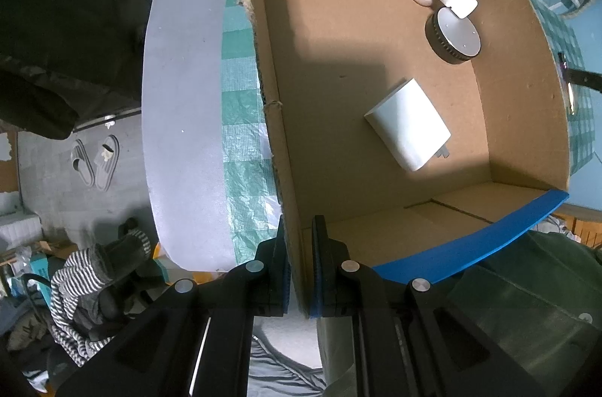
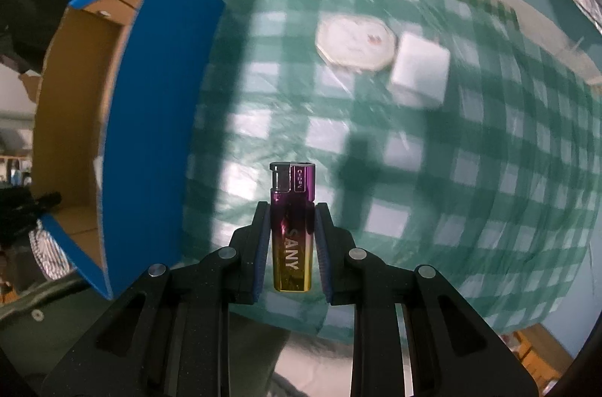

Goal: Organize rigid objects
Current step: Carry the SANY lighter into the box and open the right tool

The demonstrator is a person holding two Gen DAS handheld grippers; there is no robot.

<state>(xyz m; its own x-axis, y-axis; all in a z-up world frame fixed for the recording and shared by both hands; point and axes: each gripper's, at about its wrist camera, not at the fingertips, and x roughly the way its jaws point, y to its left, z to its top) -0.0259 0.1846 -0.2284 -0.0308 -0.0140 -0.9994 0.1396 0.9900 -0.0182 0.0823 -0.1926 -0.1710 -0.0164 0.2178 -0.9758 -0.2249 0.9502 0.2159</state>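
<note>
Your left gripper (image 1: 300,228) is clamped on the near wall of the cardboard box (image 1: 376,88). Your right gripper (image 2: 292,212) is clenched on the purple-and-gold lighter (image 2: 292,228), held upright above the checked tablecloth (image 2: 470,171), beside the box.

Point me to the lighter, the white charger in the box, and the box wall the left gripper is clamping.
lighter (image 2: 291,228), right wrist view, purple body.
white charger (image 1: 408,124), left wrist view, top face.
box wall (image 1: 289,209), left wrist view, cardboard above the pads.
</note>
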